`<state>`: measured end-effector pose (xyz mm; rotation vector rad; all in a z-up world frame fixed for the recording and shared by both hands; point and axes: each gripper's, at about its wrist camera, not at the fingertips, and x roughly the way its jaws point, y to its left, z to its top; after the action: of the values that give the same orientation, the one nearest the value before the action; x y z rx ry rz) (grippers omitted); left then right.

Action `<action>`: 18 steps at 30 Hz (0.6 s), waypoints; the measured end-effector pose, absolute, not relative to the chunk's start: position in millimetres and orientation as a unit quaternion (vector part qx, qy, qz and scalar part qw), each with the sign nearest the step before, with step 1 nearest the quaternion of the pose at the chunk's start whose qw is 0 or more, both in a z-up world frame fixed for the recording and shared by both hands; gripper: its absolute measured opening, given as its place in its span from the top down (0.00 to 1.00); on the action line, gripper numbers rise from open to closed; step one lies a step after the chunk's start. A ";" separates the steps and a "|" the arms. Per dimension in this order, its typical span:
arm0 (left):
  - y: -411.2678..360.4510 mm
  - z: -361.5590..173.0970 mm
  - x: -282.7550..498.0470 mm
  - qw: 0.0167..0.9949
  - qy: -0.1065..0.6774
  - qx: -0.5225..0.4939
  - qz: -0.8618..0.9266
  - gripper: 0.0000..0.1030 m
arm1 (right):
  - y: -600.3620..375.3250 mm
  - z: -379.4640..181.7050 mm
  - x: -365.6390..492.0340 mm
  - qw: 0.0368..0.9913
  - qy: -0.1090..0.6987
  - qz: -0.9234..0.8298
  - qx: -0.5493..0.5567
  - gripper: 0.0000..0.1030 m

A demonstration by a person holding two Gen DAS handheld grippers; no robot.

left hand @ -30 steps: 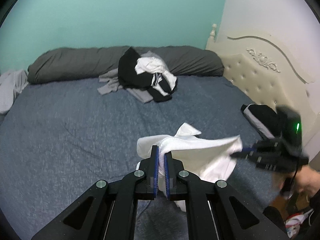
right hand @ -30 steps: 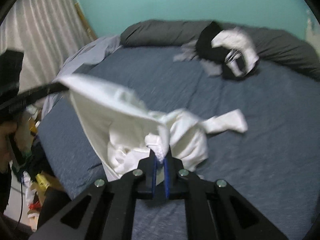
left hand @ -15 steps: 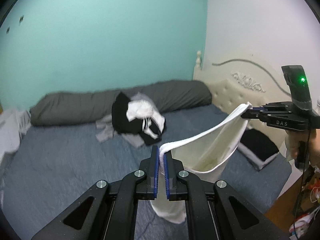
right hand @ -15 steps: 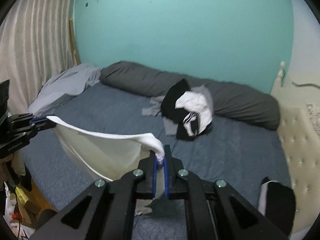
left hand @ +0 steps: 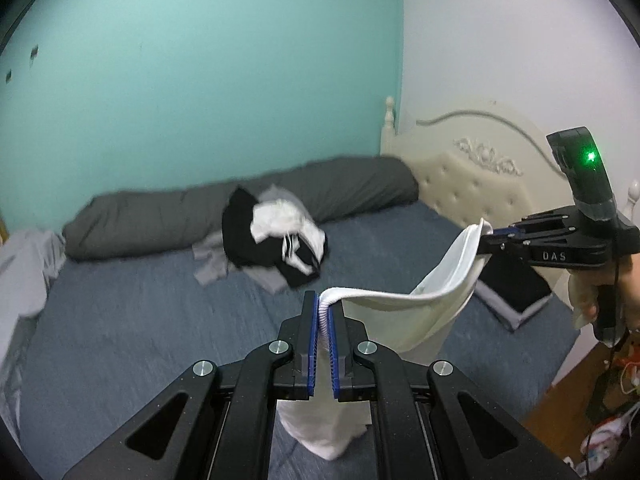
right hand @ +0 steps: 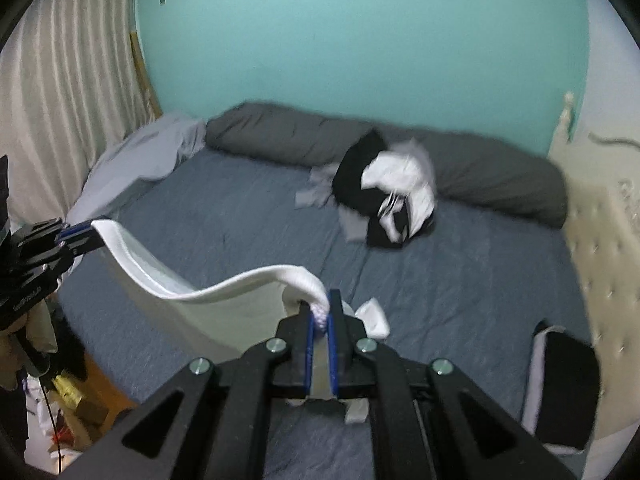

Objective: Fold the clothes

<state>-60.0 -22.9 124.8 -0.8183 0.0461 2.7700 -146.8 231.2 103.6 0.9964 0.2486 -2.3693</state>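
A white garment hangs in the air above the blue bed, stretched by its ribbed hem between both grippers. My left gripper is shut on one end of the hem. My right gripper pinches the other end at the right of the left wrist view. In the right wrist view the right gripper is shut on the white garment, and the left gripper holds the far end at the left edge. The garment's lower part droops toward the bed.
A pile of black, white and grey clothes lies near the long grey bolster at the wall. A folded black-and-grey stack sits by the cream headboard. A light grey sheet is bunched near the curtain.
Both grippers have risen and moved apart, lifting the white garment off the bed. It went from a crumpled heap to hanging with its hem pulled out between them.
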 end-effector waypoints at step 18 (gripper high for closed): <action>-59.8 -44.4 -87.8 0.094 -0.033 -0.407 0.908 0.95 | 215.1 -77.3 -151.6 0.321 0.056 -0.815 0.479 0.86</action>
<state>-87.8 -59.8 -44.4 -1.2075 -0.0987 2.6926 -151.6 215.1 -77.3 1.2581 0.1477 -2.1412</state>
